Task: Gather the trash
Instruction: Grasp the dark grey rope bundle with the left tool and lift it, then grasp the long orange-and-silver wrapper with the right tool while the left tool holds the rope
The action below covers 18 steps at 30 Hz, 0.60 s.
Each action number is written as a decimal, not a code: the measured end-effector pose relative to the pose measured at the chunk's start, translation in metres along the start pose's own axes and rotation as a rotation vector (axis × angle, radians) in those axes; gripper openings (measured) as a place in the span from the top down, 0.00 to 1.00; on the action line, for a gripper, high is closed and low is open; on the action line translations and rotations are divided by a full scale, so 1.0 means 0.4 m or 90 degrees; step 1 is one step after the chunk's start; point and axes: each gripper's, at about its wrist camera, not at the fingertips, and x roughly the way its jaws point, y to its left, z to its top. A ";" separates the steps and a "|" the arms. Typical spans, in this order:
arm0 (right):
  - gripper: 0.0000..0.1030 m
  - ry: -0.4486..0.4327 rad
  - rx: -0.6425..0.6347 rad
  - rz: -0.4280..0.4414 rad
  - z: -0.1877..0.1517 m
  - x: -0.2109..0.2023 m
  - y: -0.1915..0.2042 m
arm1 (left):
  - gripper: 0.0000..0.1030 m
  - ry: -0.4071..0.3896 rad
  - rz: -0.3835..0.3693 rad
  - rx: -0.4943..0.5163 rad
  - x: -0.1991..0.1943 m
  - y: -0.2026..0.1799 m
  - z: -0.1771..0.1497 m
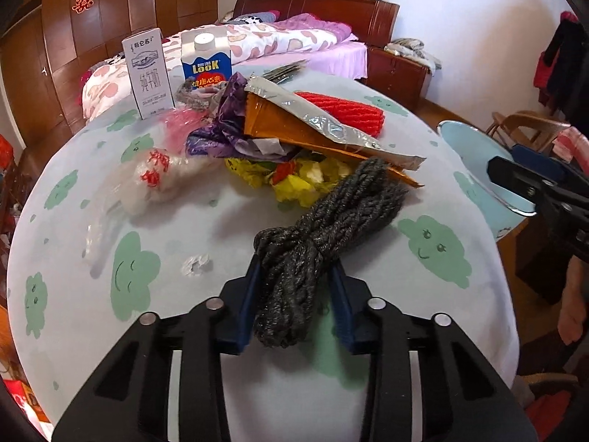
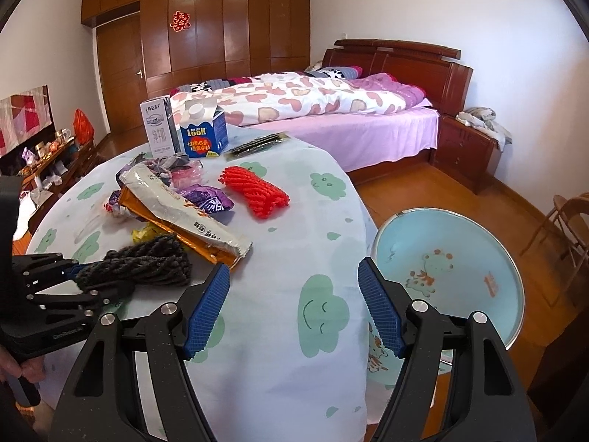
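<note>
From the left wrist view, the left tongs [image 1: 296, 294] are clamped on a dark grey bundle of twisted yarn [image 1: 324, 228], blue pads pressed against both its sides near the knotted waist, most likely so the loose loops hold together. The bundle's far end lies just beside the long silver-and-orange foil snack wrapper [image 1: 331, 129], which tops the heap of trash on the round worktop with its pale cloud-print cloth [image 1: 110, 191]. Under that wrapper sit crumpled yellow and purple plastic, too tangled to sort out. Whether the yarn is lifted clear of the cloth I cannot tell.

Over to the right wrist view: the right tongs [image 2: 294, 305] hang wide apart with nothing between them, near the worktop's edge, beside the pale blue round basin with a cartoon print [image 2: 460, 258], probably the collecting vessel. Its near rim is cut off behind the tongs.
</note>
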 end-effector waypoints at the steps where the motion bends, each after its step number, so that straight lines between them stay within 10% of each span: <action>1: 0.30 0.000 0.000 0.001 0.000 0.000 -0.001 | 0.67 -0.002 -0.005 0.002 -0.011 0.002 -0.006; 8: 0.30 0.007 -0.007 0.016 0.013 0.014 0.003 | 0.67 -0.030 -0.002 0.031 -0.122 0.036 -0.055; 18: 0.30 0.032 -0.126 0.140 0.083 0.125 0.088 | 0.67 -0.104 0.082 -0.135 -0.248 0.227 -0.057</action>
